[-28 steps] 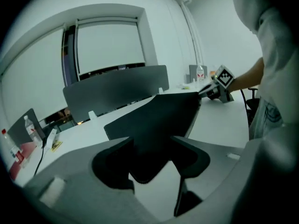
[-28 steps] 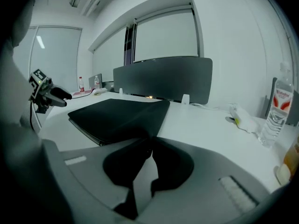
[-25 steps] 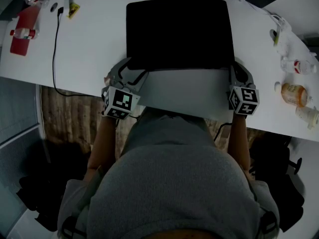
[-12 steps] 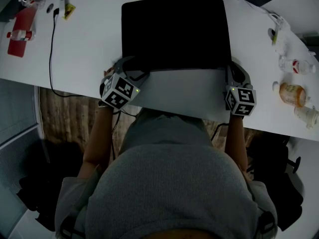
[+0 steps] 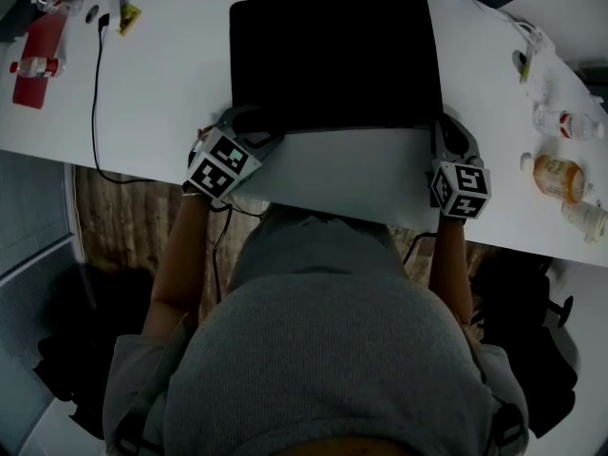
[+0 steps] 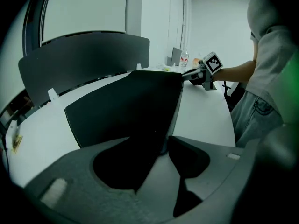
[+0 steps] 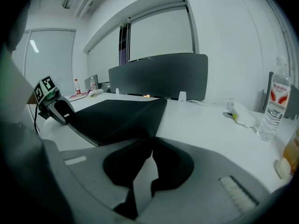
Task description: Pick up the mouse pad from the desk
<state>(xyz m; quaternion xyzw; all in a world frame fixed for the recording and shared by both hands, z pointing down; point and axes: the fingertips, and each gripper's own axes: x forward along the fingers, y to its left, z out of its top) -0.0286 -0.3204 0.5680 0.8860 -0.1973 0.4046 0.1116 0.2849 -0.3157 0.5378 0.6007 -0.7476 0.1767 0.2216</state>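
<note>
Furniture I work at: one white desk [image 5: 161, 93], curved along its near edge, with a dark grey partition screen [image 7: 159, 76] standing upright along its far side. Behind the screen I note a wide window [image 7: 161, 31], pale and evenly bright, white walls [image 7: 233, 27], and a glazed panel [image 7: 49, 55] showing a bright strip light [image 7: 33, 45]. Below the desk edge I see wood-grain floor [image 5: 123, 226].

Black mouse pad [image 5: 337, 60] — white desk [image 5: 171, 93]
</note>
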